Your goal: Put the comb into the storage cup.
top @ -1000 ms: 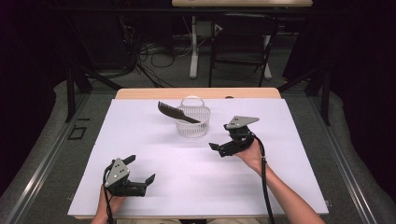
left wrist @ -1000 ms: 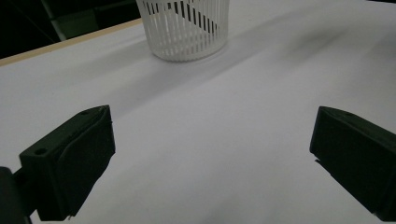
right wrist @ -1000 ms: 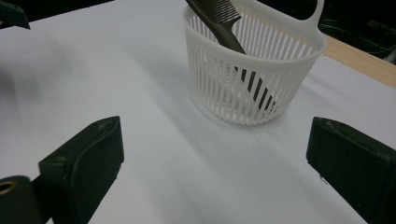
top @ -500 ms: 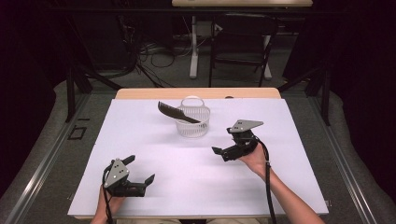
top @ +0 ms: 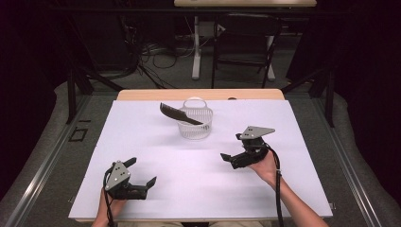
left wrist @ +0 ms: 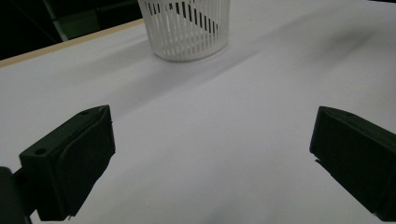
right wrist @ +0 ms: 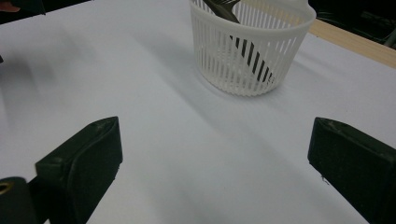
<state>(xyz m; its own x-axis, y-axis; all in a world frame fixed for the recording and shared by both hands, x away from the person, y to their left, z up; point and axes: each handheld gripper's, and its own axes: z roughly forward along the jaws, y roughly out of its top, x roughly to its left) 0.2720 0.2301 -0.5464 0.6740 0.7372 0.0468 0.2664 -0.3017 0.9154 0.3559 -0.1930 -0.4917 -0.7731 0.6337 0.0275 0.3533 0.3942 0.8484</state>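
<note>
The white slotted plastic basket (top: 195, 124) stands upright on the white-covered tabletop (top: 302, 189), ahead of the right gripper (top: 235, 159) and to its left, well apart from it – in the right gripper view it sits just beyond the jaws, which stand wide with nothing between them. A dark, flat plastic comb (top: 180, 114) leans in the basket, its lower end inside against the wall and its toothed upper end sticking out over the rim, away from the right gripper. The left gripper (top: 142, 175) rests low, near the person's edge of the tabletop, jaws also spread wide and empty; the basket lies far ahead of it and to its right.

The comb looks light and stiff, thin enough that a flat pinch across its spine should hold it – the teeth are likely slippery and would flex, so the solid back edge, where it clears the rim, seems the better place to grip. The basket itself is probably light too, with thin ribbed walls that may give under a hard squeeze and tip or slide if nudged; its rim would be the surest hold
</note>
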